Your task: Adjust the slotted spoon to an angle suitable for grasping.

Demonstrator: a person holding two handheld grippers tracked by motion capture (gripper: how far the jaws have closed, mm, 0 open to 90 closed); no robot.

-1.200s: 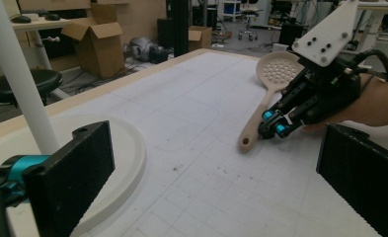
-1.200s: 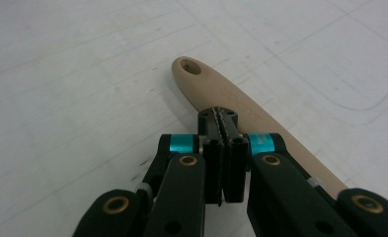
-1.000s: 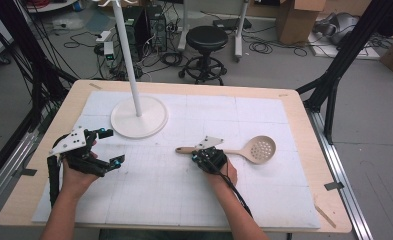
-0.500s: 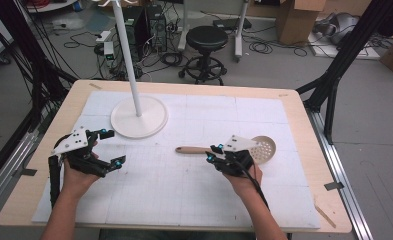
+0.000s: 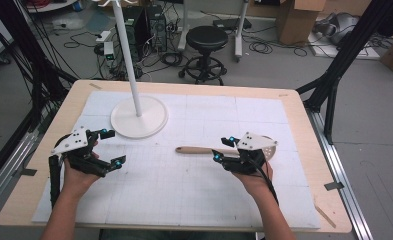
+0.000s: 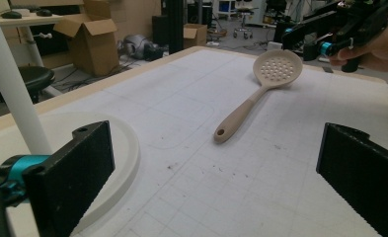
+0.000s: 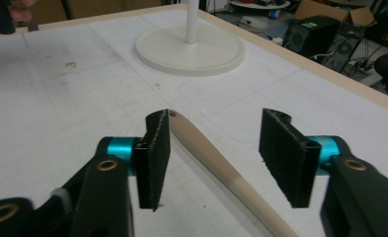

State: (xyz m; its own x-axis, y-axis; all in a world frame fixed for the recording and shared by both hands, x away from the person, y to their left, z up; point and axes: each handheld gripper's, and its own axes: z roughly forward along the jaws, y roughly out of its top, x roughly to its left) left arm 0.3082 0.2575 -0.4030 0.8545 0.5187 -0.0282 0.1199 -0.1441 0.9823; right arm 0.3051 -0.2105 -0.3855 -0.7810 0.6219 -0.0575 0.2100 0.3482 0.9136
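Since a second ago, right gripper (image 5: pixel 223 150) has slid off the spoon (image 5: pixel 199 149) handle toward the bowl end at the right of the high view, and its jaws have just been opening. They stand apart now, handle running between them in the right gripper view, left pad just beside it, not pinching. Spoon lies flat on the desk (image 5: pixel 194 200), mid-right of the high view, handle pointing left. Left gripper (image 5: pixel 112 147) hangs at the left, jaws wide open, nothing between them. Lamp base (image 5: pixel 139 117) sits upper left.
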